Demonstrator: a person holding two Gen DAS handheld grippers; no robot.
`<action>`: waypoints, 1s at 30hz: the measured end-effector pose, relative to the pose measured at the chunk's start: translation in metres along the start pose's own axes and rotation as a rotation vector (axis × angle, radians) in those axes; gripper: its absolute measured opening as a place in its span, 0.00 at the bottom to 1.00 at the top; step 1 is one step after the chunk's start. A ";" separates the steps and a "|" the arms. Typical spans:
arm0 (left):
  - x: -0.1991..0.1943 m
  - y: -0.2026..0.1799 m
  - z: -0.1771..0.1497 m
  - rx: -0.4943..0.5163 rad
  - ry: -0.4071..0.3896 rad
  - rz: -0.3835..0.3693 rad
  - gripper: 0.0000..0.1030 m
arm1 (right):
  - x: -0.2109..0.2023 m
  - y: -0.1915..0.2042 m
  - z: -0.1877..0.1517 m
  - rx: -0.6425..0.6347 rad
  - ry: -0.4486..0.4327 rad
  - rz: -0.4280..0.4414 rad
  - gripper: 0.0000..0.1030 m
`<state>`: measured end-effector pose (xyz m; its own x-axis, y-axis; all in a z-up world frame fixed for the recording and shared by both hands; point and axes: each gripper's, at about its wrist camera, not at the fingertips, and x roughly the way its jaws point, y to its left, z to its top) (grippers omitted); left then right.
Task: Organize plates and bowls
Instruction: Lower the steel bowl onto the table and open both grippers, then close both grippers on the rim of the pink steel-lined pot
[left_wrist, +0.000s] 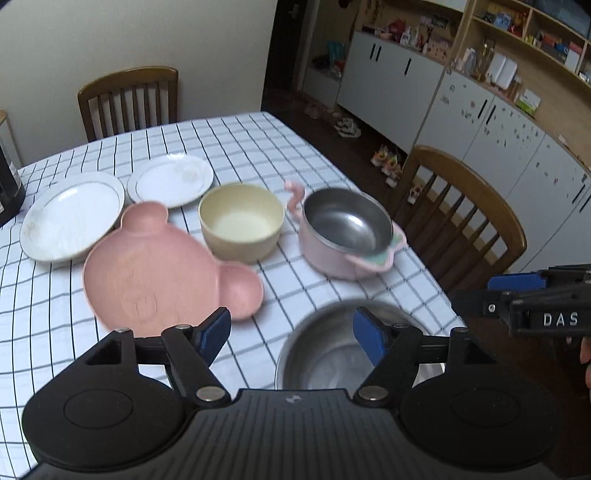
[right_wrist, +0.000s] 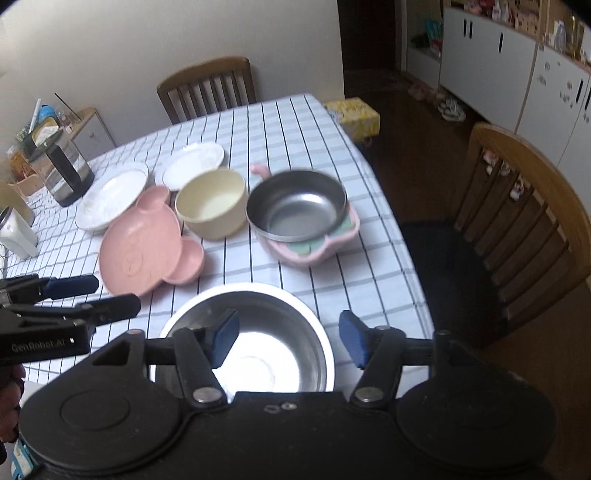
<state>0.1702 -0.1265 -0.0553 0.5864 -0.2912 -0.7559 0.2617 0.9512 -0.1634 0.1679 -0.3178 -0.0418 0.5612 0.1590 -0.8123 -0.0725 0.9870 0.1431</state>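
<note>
Six dishes wait on the table (left_wrist: 258, 147), and both grippers hang above its near edge with nothing held. The left gripper (left_wrist: 291, 334) has its fingers wide apart, and so has the right gripper (right_wrist: 288, 341).

Directly under the right gripper's fingers sits the steel bowl (right_wrist: 258, 332), very near the table's edge. A sideways push while closing on its thin rim could slide it off, I think, because the metal is smooth and the checked tablecloth (left_wrist: 351, 288) may slip.

Ahead of the left gripper lies the pink bear plate (left_wrist: 155, 273). Beyond it stand the cream bowl (left_wrist: 240, 225) and, to the right, the pink handled bowl (left_wrist: 343, 229), whose steel insert seems to sit loose and tilted, so it could fall out if lifted. Farthest ahead are two white plates (left_wrist: 72, 216), easy to chip when stacked.

Around the table are wooden chairs (left_wrist: 461, 221), white cabinets (left_wrist: 498, 147) and, at the far left, a kettle (right_wrist: 68, 173).
</note>
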 end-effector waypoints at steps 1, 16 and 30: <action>0.001 0.000 0.005 -0.007 -0.007 0.003 0.71 | -0.001 0.000 0.004 -0.006 -0.010 -0.002 0.65; 0.062 -0.010 0.056 -0.046 0.011 0.066 0.75 | 0.030 -0.015 0.078 -0.075 -0.092 -0.034 0.94; 0.140 -0.020 0.069 -0.099 0.123 0.086 0.74 | 0.112 -0.045 0.118 -0.090 0.032 -0.050 0.88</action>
<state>0.2995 -0.1932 -0.1142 0.5035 -0.1995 -0.8406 0.1340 0.9792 -0.1522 0.3313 -0.3469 -0.0721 0.5392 0.1088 -0.8351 -0.1195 0.9915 0.0520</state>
